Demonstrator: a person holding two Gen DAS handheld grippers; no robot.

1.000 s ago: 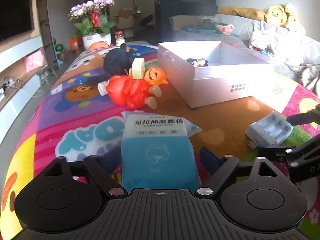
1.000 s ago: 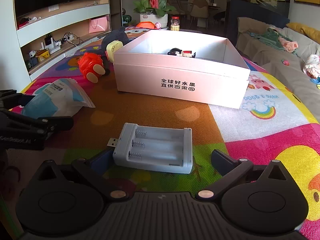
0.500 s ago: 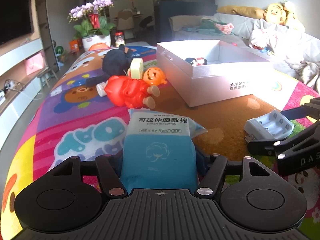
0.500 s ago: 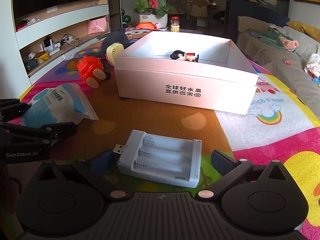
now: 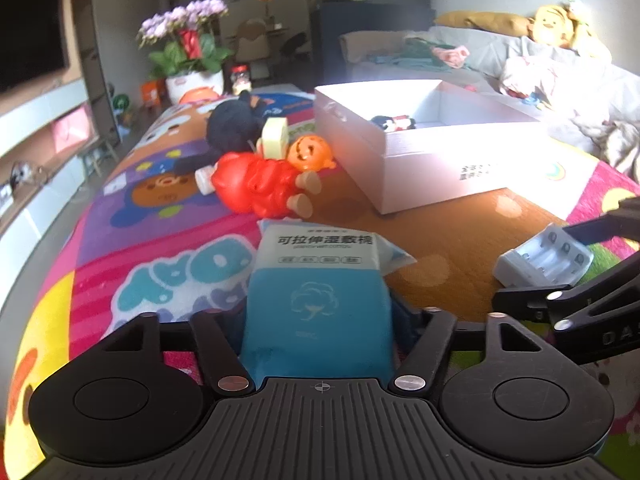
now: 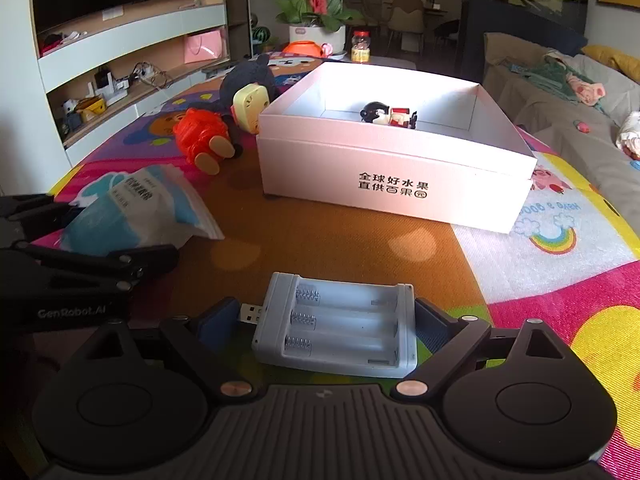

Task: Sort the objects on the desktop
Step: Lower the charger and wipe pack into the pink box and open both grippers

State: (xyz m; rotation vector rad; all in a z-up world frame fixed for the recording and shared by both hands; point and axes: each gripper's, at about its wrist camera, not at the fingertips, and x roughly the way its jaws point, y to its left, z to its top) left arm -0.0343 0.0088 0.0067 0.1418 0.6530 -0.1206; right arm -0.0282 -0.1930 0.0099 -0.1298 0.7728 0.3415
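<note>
My left gripper is shut on a blue and white wet cotton pack, which lies on the colourful mat; it also shows in the right wrist view. My right gripper has closed around a pale grey battery charger, its pads touching both ends; the charger also shows in the left wrist view. A white open box stands behind, with a small figurine inside.
A red toy, an orange pumpkin toy, a pale yellow block and a black plush lie left of the box. A flower pot stands at the far end. A sofa is on the right.
Both grippers have closed: the left on the cotton pack, the right on the battery charger. The right gripper moved forward, closer to the box.
</note>
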